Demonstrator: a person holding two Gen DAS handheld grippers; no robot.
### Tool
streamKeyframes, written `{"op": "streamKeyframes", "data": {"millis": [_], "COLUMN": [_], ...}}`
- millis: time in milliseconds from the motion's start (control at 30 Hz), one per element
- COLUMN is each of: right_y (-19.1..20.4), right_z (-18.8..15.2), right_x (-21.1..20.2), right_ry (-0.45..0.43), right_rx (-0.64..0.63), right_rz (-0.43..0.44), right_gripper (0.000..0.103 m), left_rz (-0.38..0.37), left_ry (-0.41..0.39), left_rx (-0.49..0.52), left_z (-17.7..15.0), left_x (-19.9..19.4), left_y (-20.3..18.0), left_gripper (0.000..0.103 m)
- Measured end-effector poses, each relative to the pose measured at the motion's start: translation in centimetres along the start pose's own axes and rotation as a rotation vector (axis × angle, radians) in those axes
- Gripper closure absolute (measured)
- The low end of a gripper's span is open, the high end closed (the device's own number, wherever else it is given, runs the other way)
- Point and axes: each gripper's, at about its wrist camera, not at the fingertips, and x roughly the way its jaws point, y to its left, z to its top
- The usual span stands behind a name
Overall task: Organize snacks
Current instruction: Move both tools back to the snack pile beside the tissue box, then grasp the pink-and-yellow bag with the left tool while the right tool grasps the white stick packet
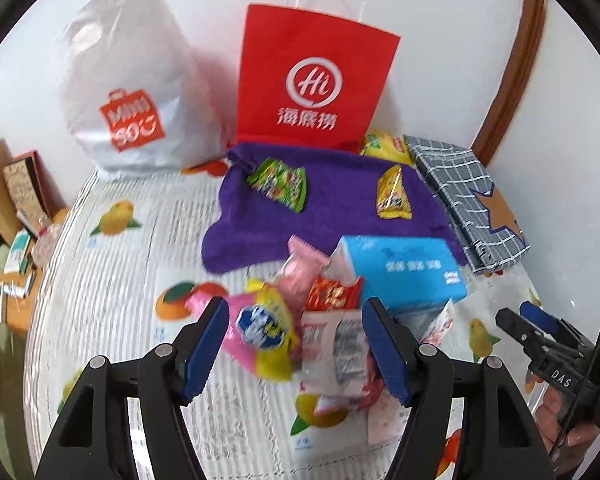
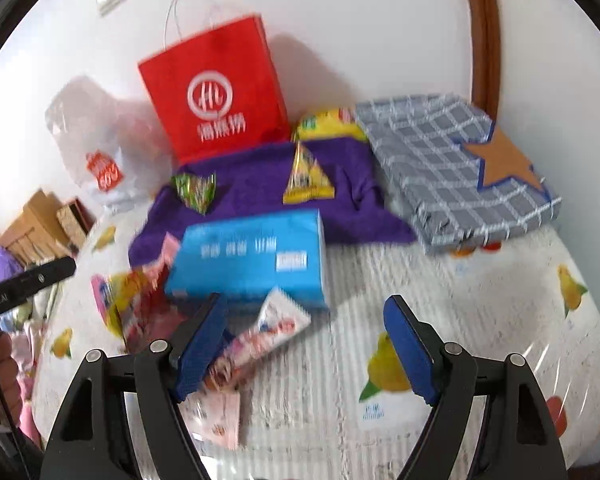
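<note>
Both spread wide, empty: left gripper (image 1: pixel 296 344) over the snack pile (image 1: pixel 300 320); right gripper (image 2: pixel 304 344) near the blue tissue pack (image 2: pixel 252 256).

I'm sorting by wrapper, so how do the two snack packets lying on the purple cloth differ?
The green packet lies toward the left of the purple cloth, the yellow packet toward the right. The green one spreads wide and crinkled; the yellow one is narrower and points toward the red bag. Both are small, sealed-looking, and untouched by either tongs.
</note>
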Motion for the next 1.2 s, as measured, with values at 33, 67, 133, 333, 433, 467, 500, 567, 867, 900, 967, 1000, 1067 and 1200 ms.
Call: {"op": "streamKeyframes", "data": {"millis": [33, 67, 133, 333, 433, 467, 500, 567, 867, 900, 967, 1000, 1067, 1200], "right_y": [0.2, 0.4, 1.0, 2.3, 2.6, 2.7, 2.9, 3.3, 4.3, 4.4, 4.5, 4.5, 4.5, 3.9], "right_z": [-0.5, -1.0, -2.0, -3.4, -3.6, -3.6, -3.7, -3.7, -3.7, -3.7, -3.7, -3.7, -3.6, -3.1], "right_x": [0.2, 0.4, 0.7, 2.8, 3.9, 4.3, 4.5, 5.1, 8.2, 8.5, 9.0, 9.1, 9.1, 8.2], "right_ry": [0.01, 0.015, 0.021, 0.074, 0.107, 0.117, 0.124, 0.136, 0.188, 0.193, 0.198, 0.193, 0.19, 0.187], "right_rx": [-0.016, -0.033, -0.061, -0.081, -0.053, -0.048, -0.047, -0.047, 0.002, 0.011, 0.024, 0.023, 0.014, 0.03], "right_rz": [0.0, -0.003, -0.004, 0.02, 0.043, 0.052, 0.058, 0.058, 0.071, 0.075, 0.08, 0.077, 0.092, 0.119], "right_gripper": [0.03, 0.03, 0.032, 0.044, 0.047, 0.047, 0.047, 0.047, 0.047, 0.047, 0.051, 0.058, 0.067, 0.078], "left_rz": [0.005, 0.008, 0.013, 0.04, 0.047, 0.05, 0.054, 0.056, 0.048, 0.041, 0.031, 0.028, 0.024, 0.014], "left_ry": [0.004, 0.01, 0.023, 0.042, 0.053, 0.056, 0.06, 0.065, 0.069, 0.07, 0.073, 0.073, 0.074, 0.072], "left_rx": [-0.007, -0.016, -0.029, -0.046, -0.057, -0.062, -0.069, -0.074, -0.108, -0.113, -0.117, -0.117, -0.119, -0.112], "left_z": [-0.4, -0.8, -1.3, -3.0, -3.5, -3.7, -3.8, -3.9, -4.2, -4.2, -4.0, -4.0, -3.9, -3.4], "left_x": [0.1, 0.3, 0.6, 1.0, 1.2, 1.4, 1.5, 1.8, 2.5, 2.6, 2.9, 3.0, 3.1, 3.3], "left_y": [0.2, 0.5, 0.9, 2.2, 2.9, 3.2, 3.5, 4.1, 6.2, 6.4, 6.5, 6.5, 6.4, 5.9], "left_gripper": [0.036, 0.036, 0.036, 0.036, 0.036, 0.036, 0.036, 0.036, 0.036, 0.036, 0.036, 0.036, 0.036, 0.036]}}
